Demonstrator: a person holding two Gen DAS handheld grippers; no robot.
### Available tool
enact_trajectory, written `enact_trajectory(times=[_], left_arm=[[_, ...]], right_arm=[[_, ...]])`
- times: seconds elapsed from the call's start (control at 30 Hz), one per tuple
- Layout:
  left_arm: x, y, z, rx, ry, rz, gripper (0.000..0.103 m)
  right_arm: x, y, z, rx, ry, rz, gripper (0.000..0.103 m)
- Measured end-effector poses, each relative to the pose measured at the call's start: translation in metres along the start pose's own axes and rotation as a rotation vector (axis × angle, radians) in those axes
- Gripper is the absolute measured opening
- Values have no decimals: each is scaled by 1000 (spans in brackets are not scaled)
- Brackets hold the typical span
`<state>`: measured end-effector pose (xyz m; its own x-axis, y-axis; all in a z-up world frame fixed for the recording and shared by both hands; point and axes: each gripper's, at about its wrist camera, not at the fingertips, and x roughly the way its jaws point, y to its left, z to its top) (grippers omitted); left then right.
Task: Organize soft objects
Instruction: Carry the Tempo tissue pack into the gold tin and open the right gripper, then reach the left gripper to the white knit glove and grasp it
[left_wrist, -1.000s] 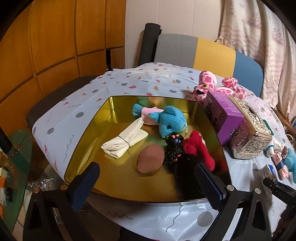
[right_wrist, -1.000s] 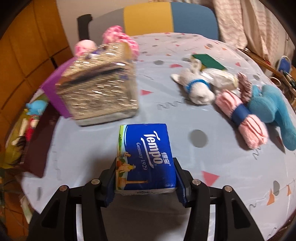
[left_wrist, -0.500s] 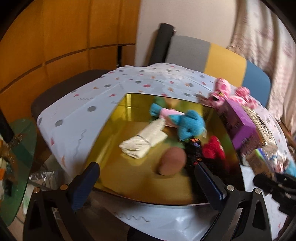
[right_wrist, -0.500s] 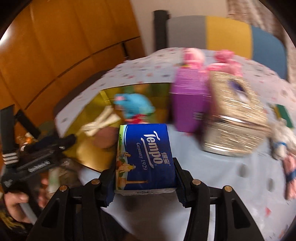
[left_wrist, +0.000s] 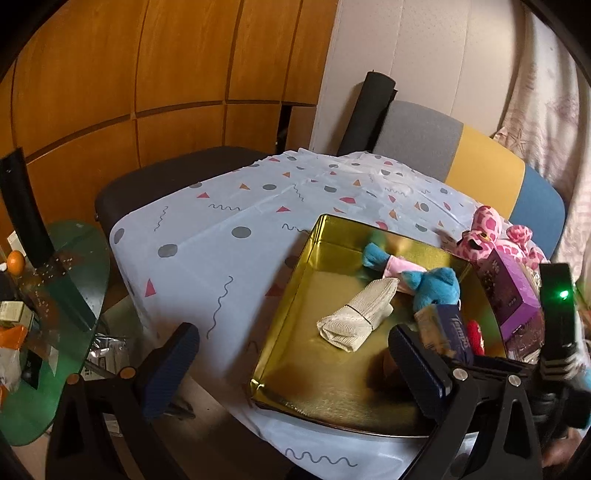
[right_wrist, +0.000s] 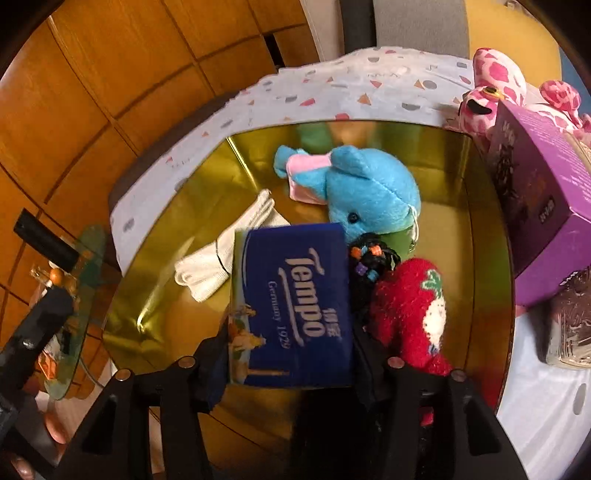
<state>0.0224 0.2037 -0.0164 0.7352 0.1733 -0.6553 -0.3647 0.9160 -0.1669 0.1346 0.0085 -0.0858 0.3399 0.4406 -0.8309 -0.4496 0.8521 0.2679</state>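
A blue Tempo tissue pack (right_wrist: 291, 299) sits tilted between the fingers of my right gripper (right_wrist: 291, 369), over the gold tray (right_wrist: 491, 221). The jaws are opening and the pads no longer clamp the pack. In the tray lie a blue plush (right_wrist: 369, 192), a rolled cream cloth (right_wrist: 221, 258), a red strawberry plush (right_wrist: 410, 306) and a black beaded toy (right_wrist: 373, 266). The left wrist view shows the pack (left_wrist: 448, 332) above the tray (left_wrist: 288, 295). My left gripper (left_wrist: 295, 365) stands open and empty at the tray's near left side.
A purple box (right_wrist: 543, 206) and a silver tissue box (right_wrist: 569, 332) stand right of the tray. A pink spotted plush (left_wrist: 487, 236) lies behind the box. A green glass side table (left_wrist: 55, 295) is at the left, and a grey, yellow and blue chair (left_wrist: 480, 166) stands behind the table.
My right gripper carried the tissue pack from the table's right part to over the tray, and its jaws widened. My left gripper shifted left, so the tray now sits right in its view.
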Motion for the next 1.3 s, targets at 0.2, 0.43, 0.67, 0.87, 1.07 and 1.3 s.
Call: enact_trajectory(times=[0.2, 0.43, 0.67, 0.87, 1.07, 1.3], left_arm=[[-1, -2, -1, 17, -10, -6, 103], [-10, -12, 0, 53, -31, 3, 103], [-14, -38, -3, 118, 10, -76, 103], [-25, -71, -2, 170, 33, -188, 103], [-45, -133, -8, 292, 55, -361, 103], [-66, -238, -38, 515, 124, -572, 103]], right_arm=[[-24, 0, -6, 1, -35, 51, 68], [-53, 0, -16, 3, -110, 87, 68], [-93, -11, -42, -30, -205, 71, 68], [-131, -53, -78, 38, -264, 17, 68], [-166, -120, -117, 199, -287, -91, 68], [-220, -215, -168, 444, -301, -301, 68]])
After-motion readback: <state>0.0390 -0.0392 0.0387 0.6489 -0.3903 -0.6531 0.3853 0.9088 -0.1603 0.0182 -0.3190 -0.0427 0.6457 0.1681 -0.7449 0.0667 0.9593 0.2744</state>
